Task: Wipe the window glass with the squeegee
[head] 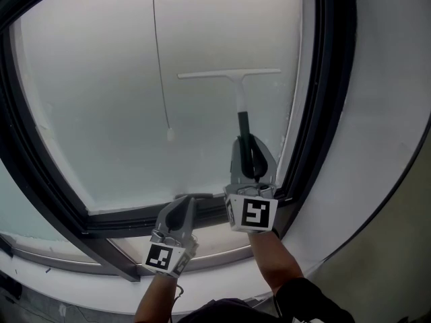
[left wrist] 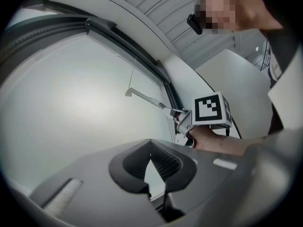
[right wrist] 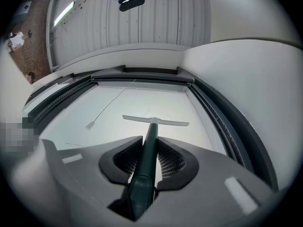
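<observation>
My right gripper [right wrist: 149, 161] is clamped on the dark handle of the squeegee [head: 234, 77], low on the grip so the white blade reaches up the window glass [head: 101, 106]. In the head view the blade sits right of centre, level across the pane and ready for a stroke. My left gripper [head: 183, 206] is closed on nothing, low by the bottom window frame [head: 121, 219], out of the blade's path. I cannot tell whether the blade edge presses the glass, or whether the left tips touch the frame. The pane is milky.

White-bladed squeegee [head: 237, 86] against frosted window glass [head: 101, 113]
</observation>
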Motion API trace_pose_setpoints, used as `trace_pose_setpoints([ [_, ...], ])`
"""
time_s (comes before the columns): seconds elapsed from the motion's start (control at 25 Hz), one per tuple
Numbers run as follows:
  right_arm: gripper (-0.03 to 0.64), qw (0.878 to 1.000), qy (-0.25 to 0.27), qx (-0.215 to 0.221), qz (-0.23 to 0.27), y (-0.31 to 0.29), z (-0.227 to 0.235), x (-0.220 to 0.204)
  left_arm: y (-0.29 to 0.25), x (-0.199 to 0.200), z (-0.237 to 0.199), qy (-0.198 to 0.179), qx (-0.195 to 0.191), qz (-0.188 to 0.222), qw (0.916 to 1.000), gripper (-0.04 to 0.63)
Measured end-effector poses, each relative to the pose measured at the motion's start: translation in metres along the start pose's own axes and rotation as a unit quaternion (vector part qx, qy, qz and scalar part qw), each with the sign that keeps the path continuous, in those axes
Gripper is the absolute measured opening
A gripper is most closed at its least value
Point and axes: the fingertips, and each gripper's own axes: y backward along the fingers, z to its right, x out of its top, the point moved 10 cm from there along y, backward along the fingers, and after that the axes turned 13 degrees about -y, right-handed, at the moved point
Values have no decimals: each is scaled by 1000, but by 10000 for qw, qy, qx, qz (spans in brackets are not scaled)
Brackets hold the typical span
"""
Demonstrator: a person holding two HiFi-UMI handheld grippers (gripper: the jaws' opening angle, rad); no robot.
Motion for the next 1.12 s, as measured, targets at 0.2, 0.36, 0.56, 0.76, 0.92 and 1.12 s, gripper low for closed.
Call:
trace_pose_setpoints([
  [0.2,97,10000,-26,22,26,5,-2,-2,2,-4,3,28,-20,-74,10000,-2],
  [0.36,97,10000,-42,17,-51,11,-1,-5,4,-8,5,114,2,-145,9998,-2],
  [0.56,97,9999,-75,-13,-106,19,-3,-10,5,-10,7,99,-20,-198,9998,-3],
  [0.76,97,9998,-76,-37,-164,27,-3,-17,8,-16,8,171,-4,-225,9996,-2],
  [0.92,97,9998,-76,-28,-179,27,-4,-16,8,-16,7,229,11,-220,9995,-2],
  [1.12,97,9996,-75,-29,-268,36,-3,-22,10,-20,9,262,20,-258,9993,-3],
])
